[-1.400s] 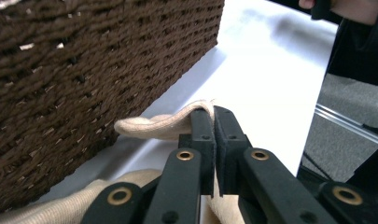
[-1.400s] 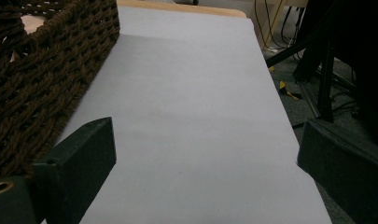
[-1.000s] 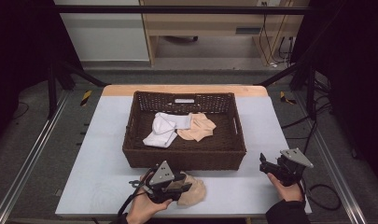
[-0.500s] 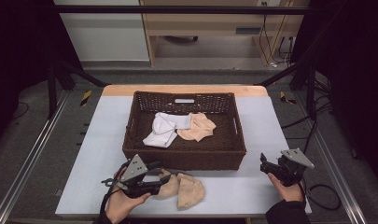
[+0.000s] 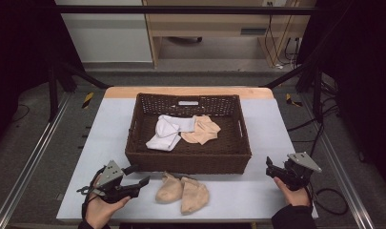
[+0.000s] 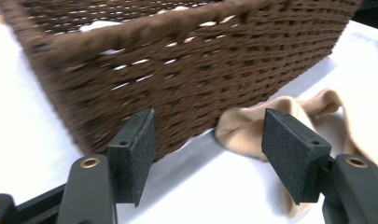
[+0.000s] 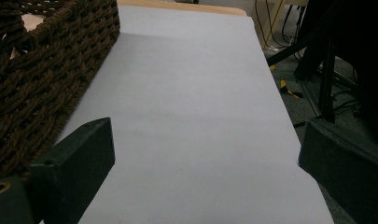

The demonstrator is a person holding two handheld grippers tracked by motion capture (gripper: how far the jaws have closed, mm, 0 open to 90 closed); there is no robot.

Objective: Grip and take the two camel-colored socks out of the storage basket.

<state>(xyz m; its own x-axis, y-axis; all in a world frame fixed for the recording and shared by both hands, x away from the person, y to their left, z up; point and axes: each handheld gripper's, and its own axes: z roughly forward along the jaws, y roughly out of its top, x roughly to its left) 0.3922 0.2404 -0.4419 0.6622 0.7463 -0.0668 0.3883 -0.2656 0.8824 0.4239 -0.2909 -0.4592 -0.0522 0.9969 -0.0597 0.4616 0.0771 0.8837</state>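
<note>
Two beige socks (image 5: 182, 191) lie side by side on the white table top, just in front of the brown wicker basket (image 5: 188, 161). My left gripper (image 5: 139, 175) hovers to their left, apart from them; its jaws have just been opening and stand open with nothing between them. In the left gripper view the left gripper (image 6: 210, 154) frames the basket wall (image 6: 177, 70), with a beige sock (image 6: 252, 130) past the right pad. My right gripper (image 5: 270, 168) rests open at the table's right front. Bare table lies between the pads of the right gripper (image 7: 200, 163).
Inside the basket lie a white sock (image 5: 167, 133) and another beige sock (image 5: 200, 131). The basket's corner (image 7: 32, 79) stands close on the left of the right gripper. The table's right edge drops to a floor with cables and frame legs (image 7: 326, 70).
My left gripper has let go of the beige socks and moved left, away from them, its jaws opening. The socks now lie uncovered on the table. The right gripper has stayed in place.
</note>
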